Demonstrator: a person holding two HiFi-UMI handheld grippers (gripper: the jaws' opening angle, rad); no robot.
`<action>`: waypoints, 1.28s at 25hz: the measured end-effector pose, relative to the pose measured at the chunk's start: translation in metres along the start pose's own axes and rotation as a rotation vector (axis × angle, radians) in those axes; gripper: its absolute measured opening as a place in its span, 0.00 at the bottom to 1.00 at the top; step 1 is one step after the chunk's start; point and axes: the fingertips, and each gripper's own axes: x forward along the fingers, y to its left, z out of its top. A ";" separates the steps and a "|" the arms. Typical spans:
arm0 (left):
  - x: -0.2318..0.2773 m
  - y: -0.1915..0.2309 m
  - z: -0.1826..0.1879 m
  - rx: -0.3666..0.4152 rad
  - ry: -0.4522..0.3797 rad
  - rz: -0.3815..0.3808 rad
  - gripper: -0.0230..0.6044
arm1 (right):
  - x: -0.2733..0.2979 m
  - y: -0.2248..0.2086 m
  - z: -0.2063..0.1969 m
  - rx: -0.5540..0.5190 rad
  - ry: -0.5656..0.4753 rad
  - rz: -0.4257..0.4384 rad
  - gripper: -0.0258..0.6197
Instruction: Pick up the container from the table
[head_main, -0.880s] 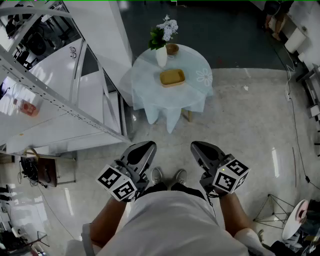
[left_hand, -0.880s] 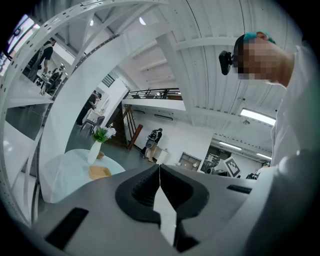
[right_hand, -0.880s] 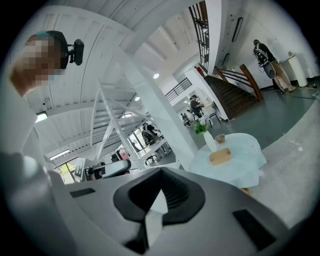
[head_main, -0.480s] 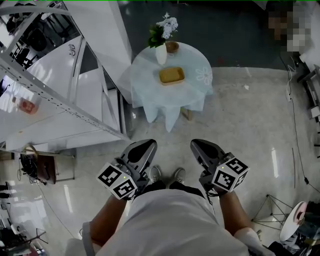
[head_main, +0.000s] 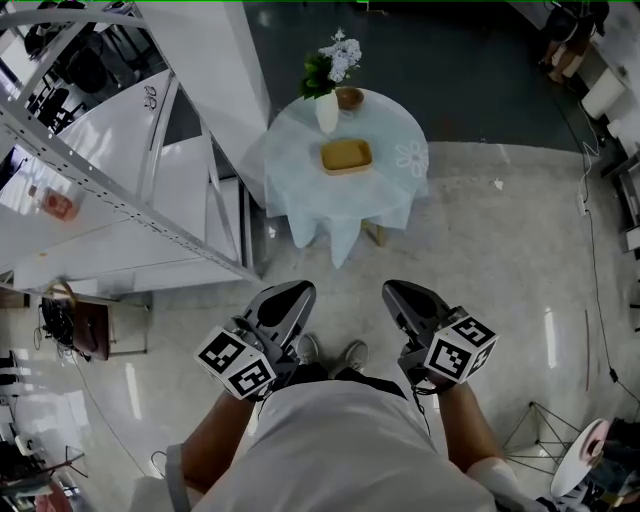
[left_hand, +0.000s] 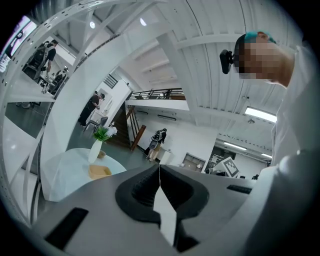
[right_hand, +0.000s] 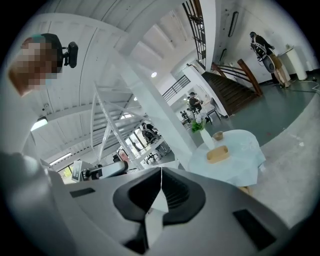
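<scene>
A shallow yellow-brown container (head_main: 346, 155) lies on a round table (head_main: 300, 180) with a pale cloth, far ahead of me. It also shows in the left gripper view, container (left_hand: 99, 172), and the right gripper view, container (right_hand: 217, 154). My left gripper (head_main: 293, 291) and right gripper (head_main: 393, 290) are held close to my body, well short of the table. Both are shut with nothing between the jaws. In the gripper views the left gripper (left_hand: 159, 167) and right gripper (right_hand: 161, 171) show jaws pressed together.
On the table stand a white vase with flowers (head_main: 328, 108) and a small brown bowl (head_main: 349, 98). A white staircase structure (head_main: 120, 190) rises at the left. People (left_hand: 158, 143) stand in the background. Pale floor (head_main: 500, 260) lies between me and the table.
The view has shifted slightly; the table sits a little lower and to the right in frame. Both grippers remain shut in front of my body.
</scene>
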 end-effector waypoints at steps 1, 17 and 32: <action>0.001 -0.001 -0.002 -0.001 0.002 0.003 0.07 | -0.001 -0.002 0.000 0.002 0.001 0.001 0.08; 0.031 -0.020 -0.021 0.005 0.014 0.033 0.07 | -0.033 -0.043 -0.005 0.033 0.015 -0.007 0.08; 0.052 -0.015 -0.021 0.014 0.010 0.056 0.07 | -0.035 -0.072 0.010 0.031 0.023 -0.002 0.08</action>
